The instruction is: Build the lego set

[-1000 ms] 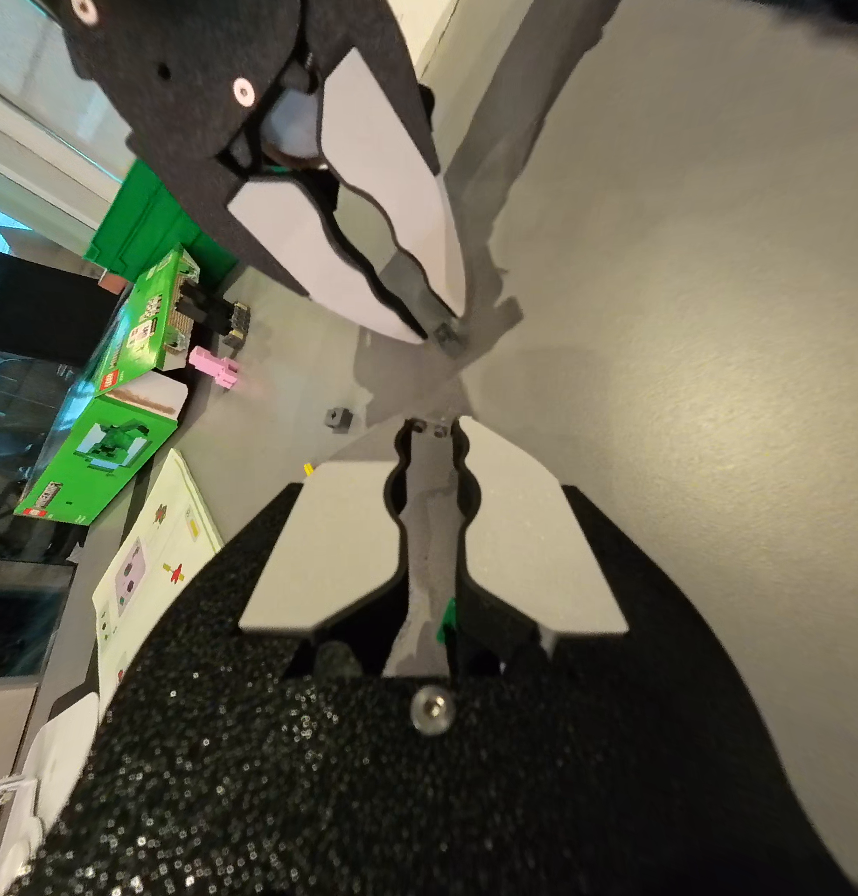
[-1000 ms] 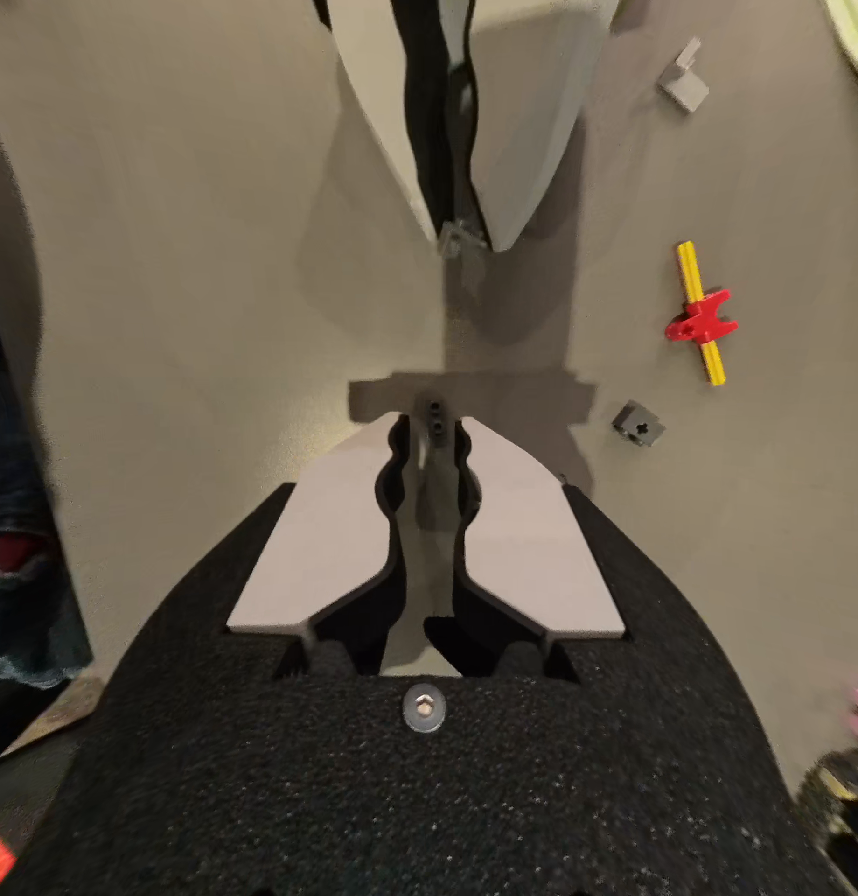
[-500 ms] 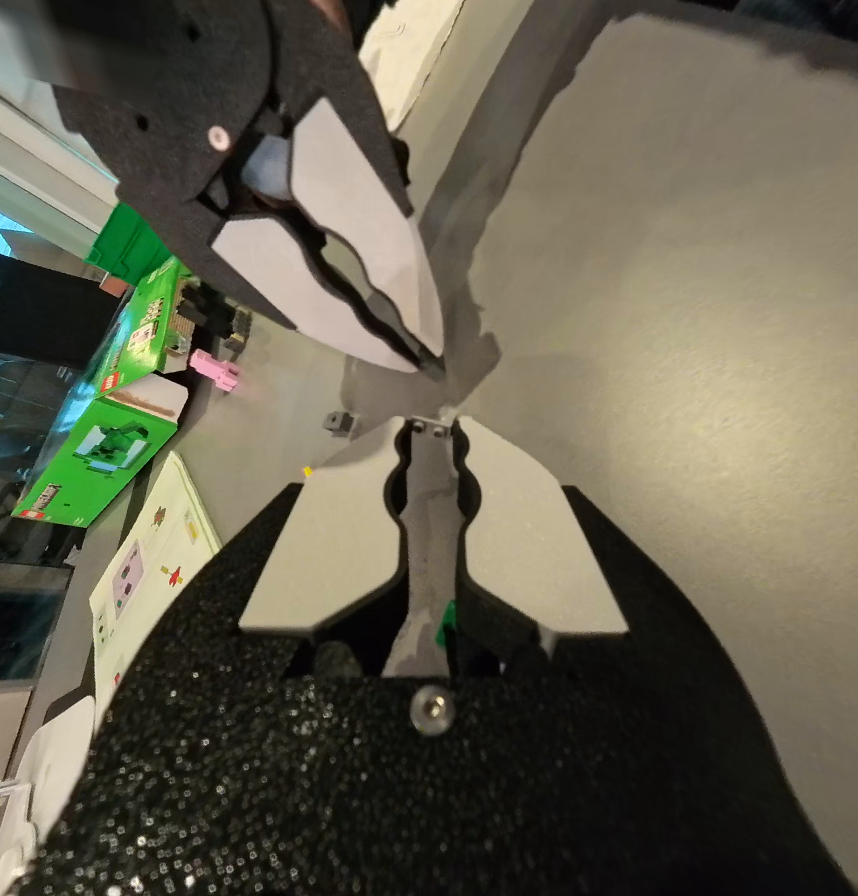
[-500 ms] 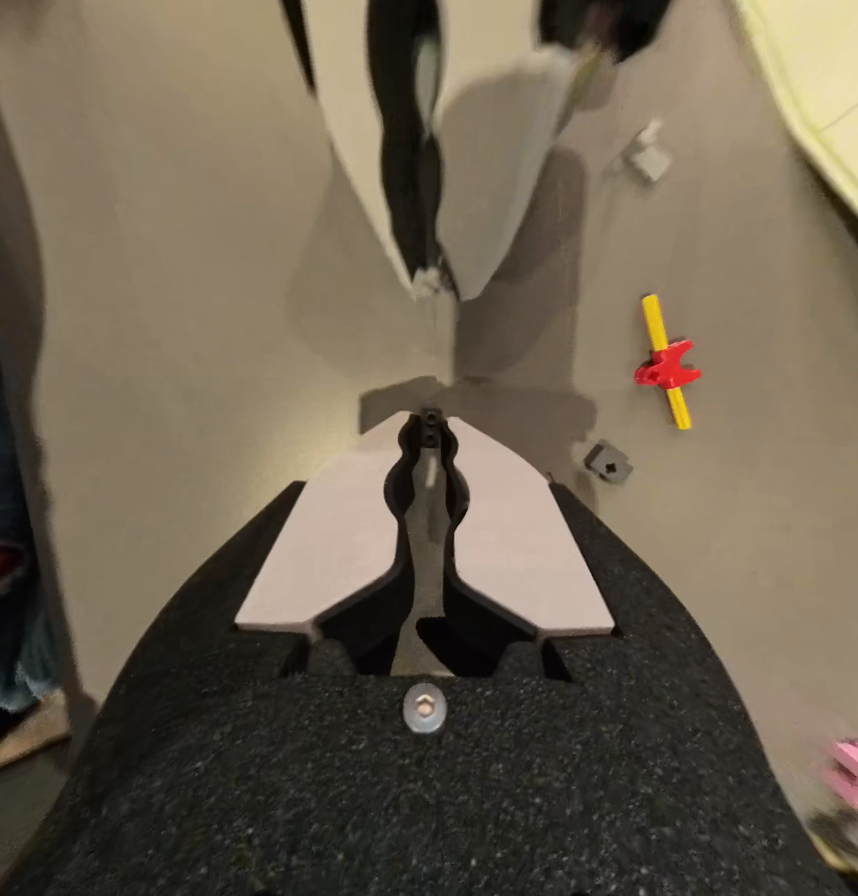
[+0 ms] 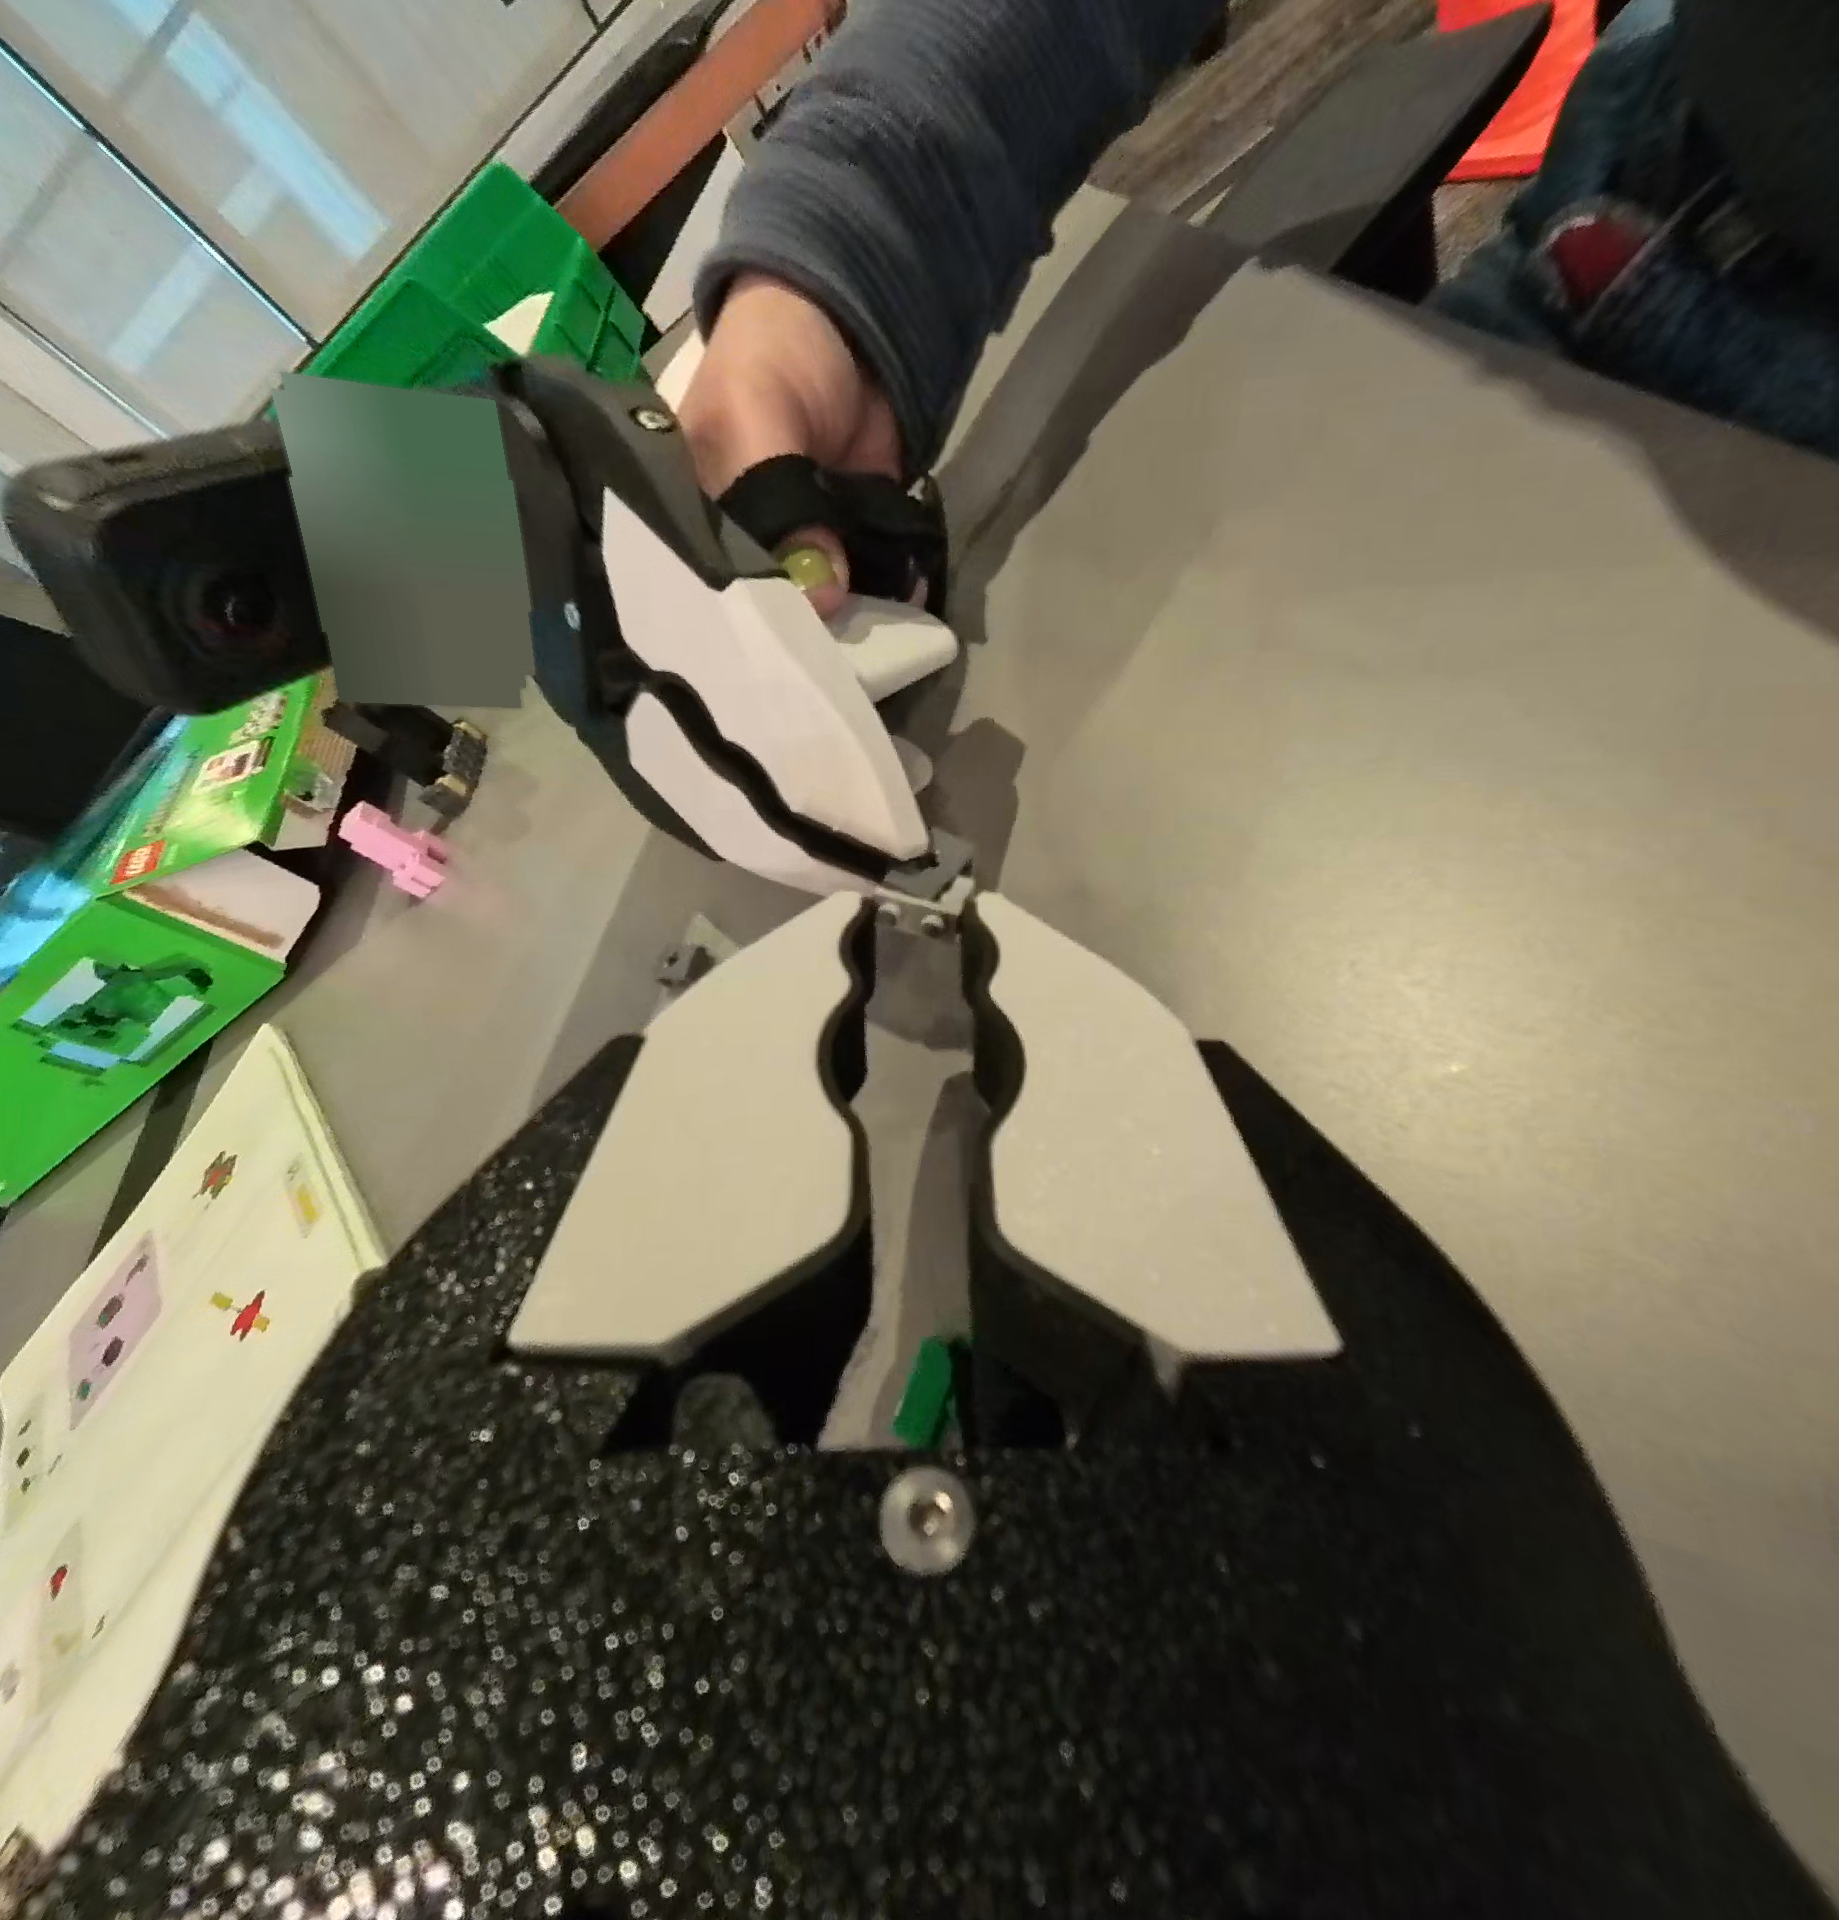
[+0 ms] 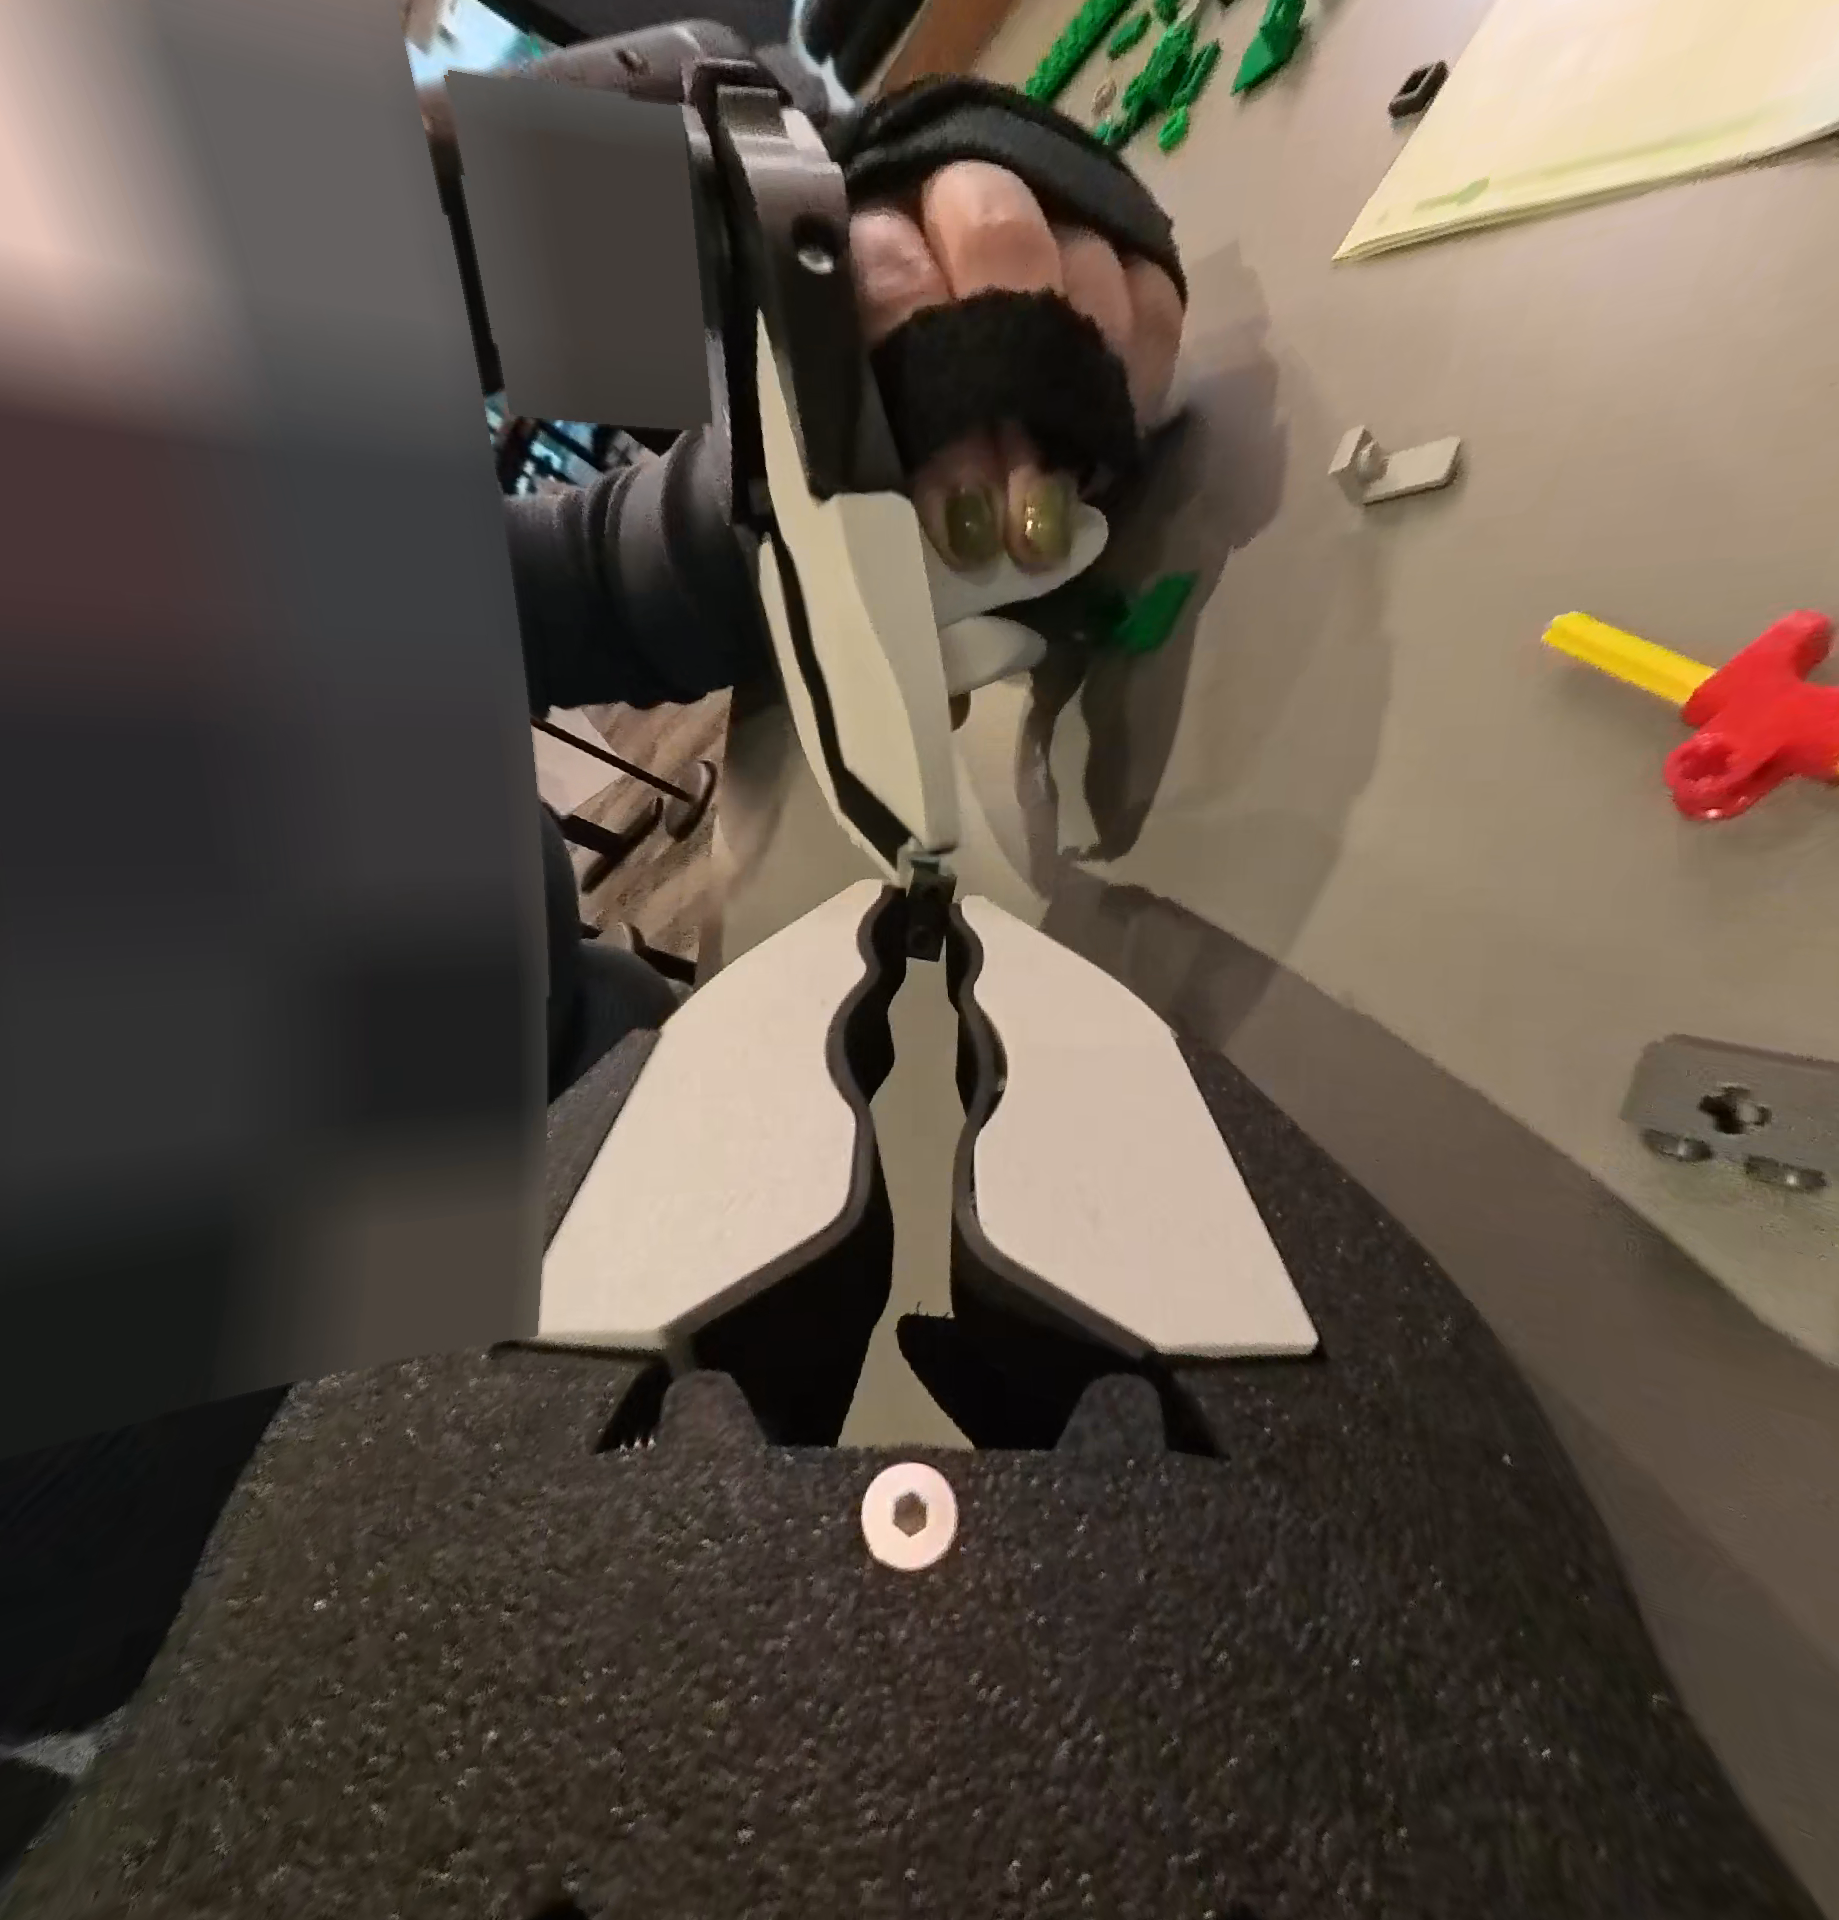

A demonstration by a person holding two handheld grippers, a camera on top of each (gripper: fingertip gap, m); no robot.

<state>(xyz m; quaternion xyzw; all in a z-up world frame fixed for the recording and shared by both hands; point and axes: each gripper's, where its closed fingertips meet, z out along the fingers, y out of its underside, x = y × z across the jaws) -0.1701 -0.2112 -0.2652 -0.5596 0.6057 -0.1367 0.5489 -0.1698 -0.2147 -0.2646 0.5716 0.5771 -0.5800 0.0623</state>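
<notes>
Grippers now tip-to-tip | left gripper (image 5: 917,914) piece (image 5: 920,918) meets right gripper (image 5: 920,858) piece (image 5: 936,873)

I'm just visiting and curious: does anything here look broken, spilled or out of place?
Nothing looks damaged or spilled. Loose pieces lie about the grey table, such as a red and yellow piece and a grey brick. Both grippers meet tip to tip, left gripper and right gripper each pinching a small grey piece.
</notes>
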